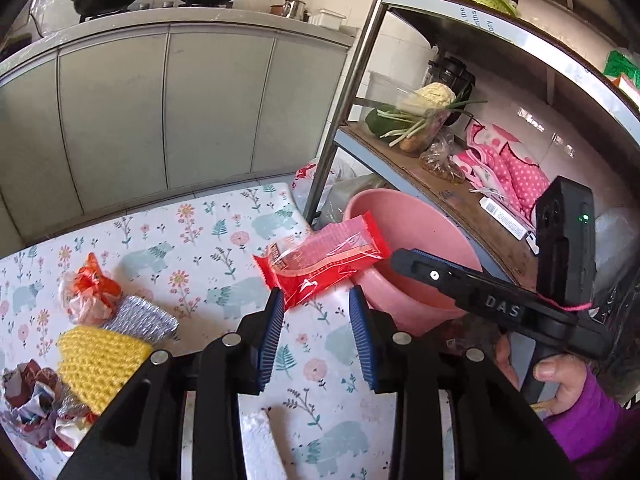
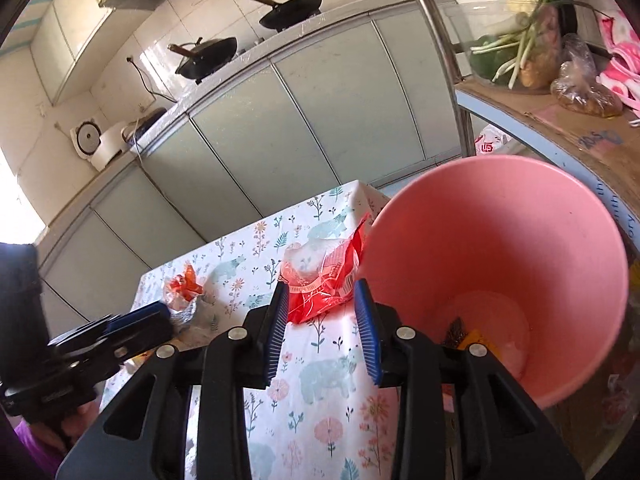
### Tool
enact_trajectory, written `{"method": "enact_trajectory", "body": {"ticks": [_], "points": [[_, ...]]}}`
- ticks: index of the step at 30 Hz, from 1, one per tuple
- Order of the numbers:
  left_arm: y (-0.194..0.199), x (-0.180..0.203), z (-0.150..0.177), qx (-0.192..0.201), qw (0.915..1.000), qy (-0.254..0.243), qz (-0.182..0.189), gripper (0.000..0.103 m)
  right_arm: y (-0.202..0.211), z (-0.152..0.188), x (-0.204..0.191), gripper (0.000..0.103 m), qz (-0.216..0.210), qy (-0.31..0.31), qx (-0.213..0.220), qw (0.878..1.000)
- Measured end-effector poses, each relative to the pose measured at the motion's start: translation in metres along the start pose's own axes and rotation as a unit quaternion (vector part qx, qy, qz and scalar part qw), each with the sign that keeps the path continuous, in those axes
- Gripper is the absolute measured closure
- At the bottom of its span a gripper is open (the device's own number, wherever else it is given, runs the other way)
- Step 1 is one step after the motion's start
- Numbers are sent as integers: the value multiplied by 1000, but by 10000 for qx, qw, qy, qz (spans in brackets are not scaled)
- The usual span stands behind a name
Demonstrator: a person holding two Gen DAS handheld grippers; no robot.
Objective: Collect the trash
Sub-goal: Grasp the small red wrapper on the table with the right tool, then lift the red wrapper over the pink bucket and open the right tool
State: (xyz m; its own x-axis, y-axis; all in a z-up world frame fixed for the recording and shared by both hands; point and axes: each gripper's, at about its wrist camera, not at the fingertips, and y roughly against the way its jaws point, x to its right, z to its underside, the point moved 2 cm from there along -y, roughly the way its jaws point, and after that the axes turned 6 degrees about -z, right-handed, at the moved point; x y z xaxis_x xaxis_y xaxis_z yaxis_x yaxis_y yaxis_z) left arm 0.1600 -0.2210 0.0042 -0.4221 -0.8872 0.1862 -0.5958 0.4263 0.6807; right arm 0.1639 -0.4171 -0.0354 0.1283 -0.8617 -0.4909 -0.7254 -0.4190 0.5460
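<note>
Left gripper point(image 1: 316, 304) jaws apart, nothing between the blue pads, held over the floral tablecloth point(image 1: 192, 248). Red plastic wrapper point(image 1: 320, 260) lies just ahead of the fingertips at the table edge, leaning against the pink bucket point(image 1: 404, 220). Right gripper point(image 1: 404, 260) reaches in from the right over the bucket, hand point(image 1: 560, 380) in purple sleeve on its handle. Far left: orange bag point(image 1: 90, 292), silver scrubber point(image 1: 140, 320), yellow knitted cloth point(image 1: 100, 364), crumpled paper point(image 1: 32, 400).
</note>
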Motion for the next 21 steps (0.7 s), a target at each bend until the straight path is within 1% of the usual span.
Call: {"method": "enact_trajectory", "body": {"ticks": [4,7,8,10,13,16,19,21], "points": [[15,-15,8,-7,9999,124,-86,70,-17,-3,2,69,208,-53,-40,9998],[23,-23,12,-8,9997,192,-122,70,-26,-7,3,69,261,-100,-20,9996],[25,-26,13,-4,9997,205,-134,70,-27,-7,3,72,284,-106,1,9995],[29,-29,15,-11,9996,230,-152,70,-28,-7,3,86,238,-156,-14,9996],[32,-33,17,2,9995,266,-164,70,-27,-8,3,96,164,-180,-14,9997],[34,-35,17,42,9994,301,-152,70,-18,-10,-4,97,76,-154,90,9998],[38,-39,18,110,9992,357,-130,70,-1,-14,-12,97,-26,-118,289,9995],[40,-41,18,145,9991,382,-149,70,15,-18,-16,97,-22,-55,482,9988]]}}
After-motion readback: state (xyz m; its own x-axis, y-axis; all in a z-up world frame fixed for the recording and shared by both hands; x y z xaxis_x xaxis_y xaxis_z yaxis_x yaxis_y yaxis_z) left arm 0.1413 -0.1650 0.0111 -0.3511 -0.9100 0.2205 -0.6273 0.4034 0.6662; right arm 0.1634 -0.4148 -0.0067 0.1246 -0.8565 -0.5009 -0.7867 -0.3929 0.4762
